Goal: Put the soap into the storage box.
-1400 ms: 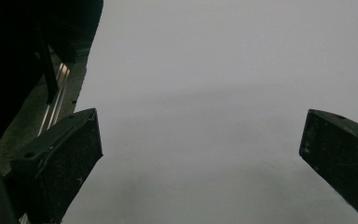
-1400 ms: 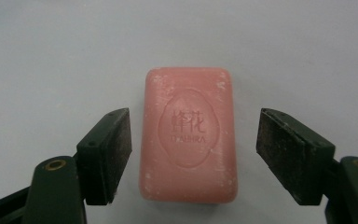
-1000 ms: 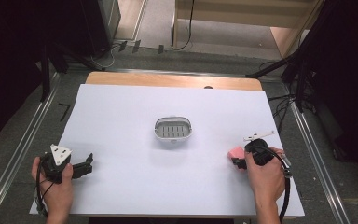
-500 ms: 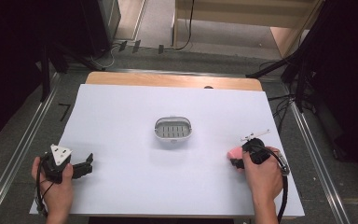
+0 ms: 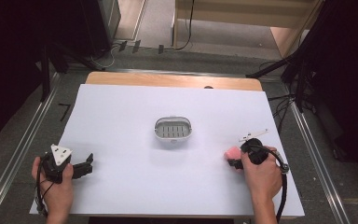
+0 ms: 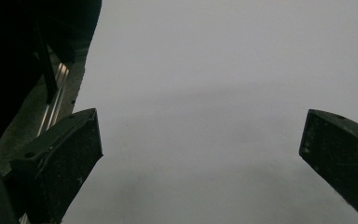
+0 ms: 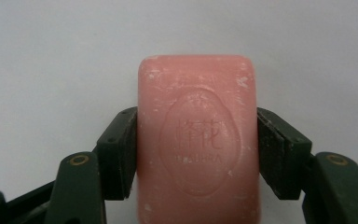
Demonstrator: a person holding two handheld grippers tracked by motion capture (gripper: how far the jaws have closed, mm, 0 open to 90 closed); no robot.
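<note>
- Since the frame a second ago, the right tongs (image 5: pixel 233 158) and the pink soap bar (image 5: pixel 231 152) between them have shifted a little toward the person's edge of the tabletop (image 5: pixel 121 121); the left tongs (image 5: pixel 85 166) and the dish have stayed where they were.
- Right tongs (image 7: pixel 198 154) are clenched on the soap bar (image 7: pixel 198 140): in the right gripper view each black jaw presses one long side of the bar, at about mid-length.
- Long axis of the bar runs along the jaws, so it points straight away from that camera; its far short end pokes out beyond the jaw tips.
- Its broad stamped face is turned up to the camera, with an oval emblem, raised characters and a line of small letters that is too worn to read.
- From the high view, the bar sits at the right of the white tabletop, just left of the right hand (image 5: pixel 261 175), low over the sheet; whether it touches the surface cannot be told.
- Near the middle of the tabletop stands a small oval soap dish (image 5: pixel 173 129) with a white rim and a slotted grey floor; nothing lies in it, and it is well apart from the bar.
- Left tongs (image 6: pixel 200 154) are released, jaws spread wide over bare white tabletop (image 6: pixel 214 70), held by the left hand (image 5: pixel 56 186) near the front-left corner.
</note>
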